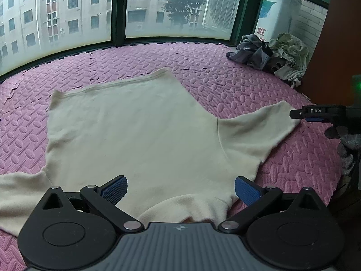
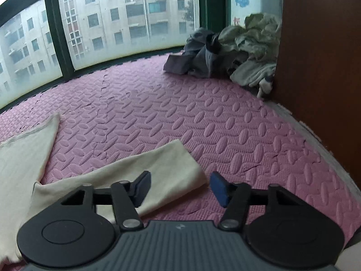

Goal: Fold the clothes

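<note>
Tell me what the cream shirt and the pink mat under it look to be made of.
The cream shirt: likely a soft matte knit, cotton or a blend; it drapes limp, with a stitched hem and faint creases. The pink mat: apparently foam tiles, matte, with embossed oval and ribbed patterns and jagged seams between pieces.

This looks like a home room. Ahead of the grippers are windows [image 1: 74,18] with apartment blocks outside, pink foam mats [image 2: 180,113] below, and a clothes pile [image 2: 237,52] ahead right.
</note>
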Demonstrator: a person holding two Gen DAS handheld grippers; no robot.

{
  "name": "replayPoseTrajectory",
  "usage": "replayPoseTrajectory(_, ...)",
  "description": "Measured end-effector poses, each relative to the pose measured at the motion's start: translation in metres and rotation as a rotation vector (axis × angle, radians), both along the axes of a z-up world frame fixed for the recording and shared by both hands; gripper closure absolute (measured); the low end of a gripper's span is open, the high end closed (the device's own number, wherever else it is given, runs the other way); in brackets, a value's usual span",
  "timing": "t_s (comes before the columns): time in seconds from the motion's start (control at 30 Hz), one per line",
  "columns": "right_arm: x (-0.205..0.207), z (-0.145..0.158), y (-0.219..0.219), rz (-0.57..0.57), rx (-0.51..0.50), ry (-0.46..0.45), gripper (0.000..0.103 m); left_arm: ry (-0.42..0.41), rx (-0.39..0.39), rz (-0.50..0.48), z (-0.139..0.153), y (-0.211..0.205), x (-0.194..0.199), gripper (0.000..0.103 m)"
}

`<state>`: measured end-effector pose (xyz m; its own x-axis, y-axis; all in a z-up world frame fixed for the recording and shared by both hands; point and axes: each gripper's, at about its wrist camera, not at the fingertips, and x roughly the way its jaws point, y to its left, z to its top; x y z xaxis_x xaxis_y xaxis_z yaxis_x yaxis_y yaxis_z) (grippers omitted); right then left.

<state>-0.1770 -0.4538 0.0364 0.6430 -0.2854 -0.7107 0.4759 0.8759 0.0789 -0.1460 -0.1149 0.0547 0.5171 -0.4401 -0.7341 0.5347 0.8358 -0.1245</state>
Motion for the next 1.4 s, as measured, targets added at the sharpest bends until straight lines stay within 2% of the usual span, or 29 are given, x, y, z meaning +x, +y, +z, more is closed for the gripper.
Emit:
replayPoseTrajectory(0.3,0.004,-0.01,-0.006,-0.032,0.047,0.013,0.058,0.017,0.003,0.012,-0.002,0.004,0.001,0.0)
replayPoseTrajectory(0.47,0.005,-0.009,-0.007,-0.042,0.056,0.007,0.075,0.019,0.005,0.013,-0.003,0.004,0.001,0.0)
replayPoseTrajectory(0.53,0.005,-0.008,-0.009,-0.046,0.069,0.0,0.089,0.019,0.008,0.014,-0.003,0.004,0.001,0.0)
replayPoseTrajectory(0.63,0.004,-0.006,-0.01,-0.044,0.082,-0.014,0.094,0.016,0.005,0.018,-0.002,0.006,0.001,0.0)
replayPoseTrajectory(0.77,-0.001,0.008,-0.004,-0.03,0.077,-0.061,0.095,0.01,0.0,0.026,-0.001,0.012,0.001,0.0)
replayPoseTrajectory(0.9,-0.007,0.034,0.011,0.029,0.08,-0.124,0.096,0.009,-0.004,0.039,0.0,0.018,0.003,0.0)
replayPoseTrajectory(1.13,-0.006,0.083,0.061,0.225,0.116,-0.243,0.096,-0.01,-0.009,0.061,0.006,0.032,0.004,0.0)
replayPoseTrajectory(1.4,0.011,0.113,0.138,0.47,0.156,-0.31,0.096,-0.043,-0.041,0.125,0.018,0.066,0.007,0.0)
